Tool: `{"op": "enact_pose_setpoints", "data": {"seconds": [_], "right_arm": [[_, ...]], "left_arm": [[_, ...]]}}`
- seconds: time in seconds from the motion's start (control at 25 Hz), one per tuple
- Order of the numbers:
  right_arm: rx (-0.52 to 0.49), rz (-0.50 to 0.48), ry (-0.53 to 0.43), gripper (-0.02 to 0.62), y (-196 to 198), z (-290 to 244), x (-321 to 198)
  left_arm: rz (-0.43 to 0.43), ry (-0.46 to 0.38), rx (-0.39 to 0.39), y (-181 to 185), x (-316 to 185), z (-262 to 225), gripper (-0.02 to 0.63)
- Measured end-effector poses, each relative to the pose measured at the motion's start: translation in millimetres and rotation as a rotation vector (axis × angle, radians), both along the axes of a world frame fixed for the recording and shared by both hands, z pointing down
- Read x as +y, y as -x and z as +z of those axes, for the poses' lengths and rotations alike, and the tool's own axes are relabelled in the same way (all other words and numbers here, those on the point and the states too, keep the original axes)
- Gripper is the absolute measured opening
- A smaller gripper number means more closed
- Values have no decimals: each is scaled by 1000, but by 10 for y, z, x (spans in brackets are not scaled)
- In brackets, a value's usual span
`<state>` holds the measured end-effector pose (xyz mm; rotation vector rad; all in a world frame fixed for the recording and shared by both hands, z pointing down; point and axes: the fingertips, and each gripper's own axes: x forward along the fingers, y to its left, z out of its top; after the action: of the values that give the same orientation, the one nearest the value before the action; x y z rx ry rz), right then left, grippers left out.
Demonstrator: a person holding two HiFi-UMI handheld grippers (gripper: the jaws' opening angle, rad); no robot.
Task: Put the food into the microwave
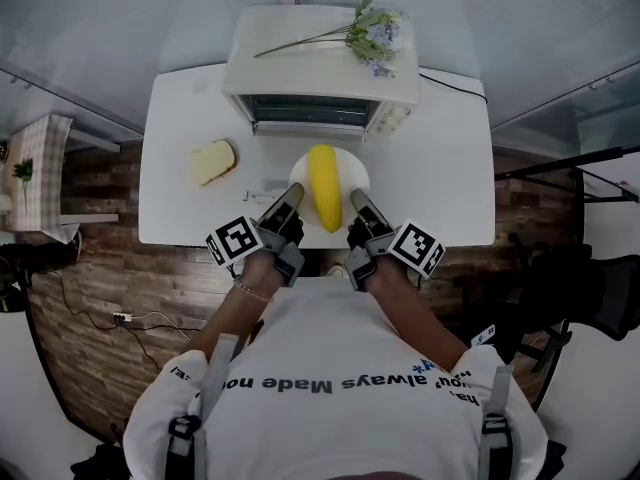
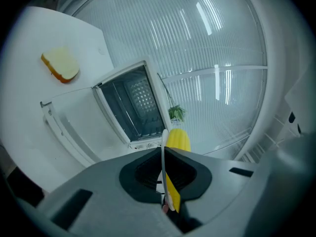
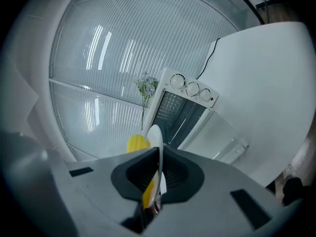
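Note:
A yellow corn cob (image 1: 323, 186) lies on a white plate (image 1: 298, 173) near the front of the white table (image 1: 450, 178). My left gripper (image 1: 290, 200) is shut on the plate's left rim and my right gripper (image 1: 357, 204) on its right rim. The left gripper view shows the plate (image 2: 163, 147) edge-on between the jaws of the left gripper (image 2: 164, 174), with the corn (image 2: 177, 139) behind. The right gripper view has the plate (image 3: 155, 139) and corn (image 3: 137, 144) in the right gripper (image 3: 158, 177). The white microwave (image 1: 320, 68) stands behind, its door (image 1: 310, 131) folded down open.
A slice of bread (image 1: 213, 161) lies on the table left of the plate. A flower sprig (image 1: 375, 36) rests on top of the microwave. A cable (image 1: 455, 80) runs off its right side. A small checked table (image 1: 35, 158) stands to the left, dark chairs (image 1: 590, 288) to the right.

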<state>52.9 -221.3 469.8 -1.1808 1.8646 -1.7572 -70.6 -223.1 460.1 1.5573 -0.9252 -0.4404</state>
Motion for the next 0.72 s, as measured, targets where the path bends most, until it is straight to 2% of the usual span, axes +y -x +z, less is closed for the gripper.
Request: {"op": "enact_pose_setpoints", "data": {"seconds": [0.2,0.44,0.72], "right_arm": [[-2,26,9,23,172,18,-284],[-4,55,21,23,327,83,-491],[1,82,42,23,351,202,-604]], "left_arm": [[29,4,-23,190,-309,27,17],[62,21,-5,319,-551,75,17],[89,38,-7,342,-704,202,17]]}}
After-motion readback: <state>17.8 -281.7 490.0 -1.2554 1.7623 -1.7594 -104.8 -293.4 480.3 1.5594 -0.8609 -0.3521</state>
